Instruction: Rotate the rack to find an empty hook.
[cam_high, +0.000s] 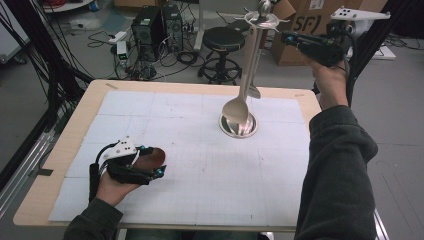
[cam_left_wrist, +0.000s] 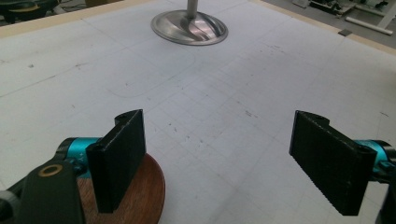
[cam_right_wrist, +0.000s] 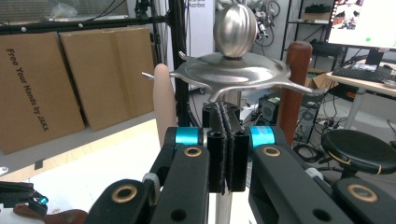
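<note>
A steel utensil stand rises from a round base (cam_high: 238, 126) (cam_left_wrist: 189, 28) at the table's far middle, topped by a hooked disc (cam_high: 260, 20) (cam_right_wrist: 233, 72) and a ball knob (cam_right_wrist: 235, 30). A large steel spoon (cam_high: 235, 110) hangs along its pole. My right gripper (cam_high: 284, 37) (cam_right_wrist: 226, 109) is held high beside the disc, just under its rim, jaws shut flat together with nothing seen between them. A pale rod (cam_right_wrist: 163, 102) and a brown wooden rod (cam_right_wrist: 296, 88) stand on either side of the disc. My left gripper (cam_high: 156, 164) (cam_left_wrist: 219, 126) rests open on the mat, its left jaw over a brown wooden oval piece (cam_high: 150, 156) (cam_left_wrist: 144, 196).
A white gridded mat (cam_high: 200, 170) covers the wooden table (cam_high: 65, 150). Beyond the far edge stand a black stool (cam_high: 222, 40), computer towers (cam_high: 155, 25) and cardboard boxes (cam_high: 300, 20). Black frame posts and cables run along the left side (cam_high: 45, 75).
</note>
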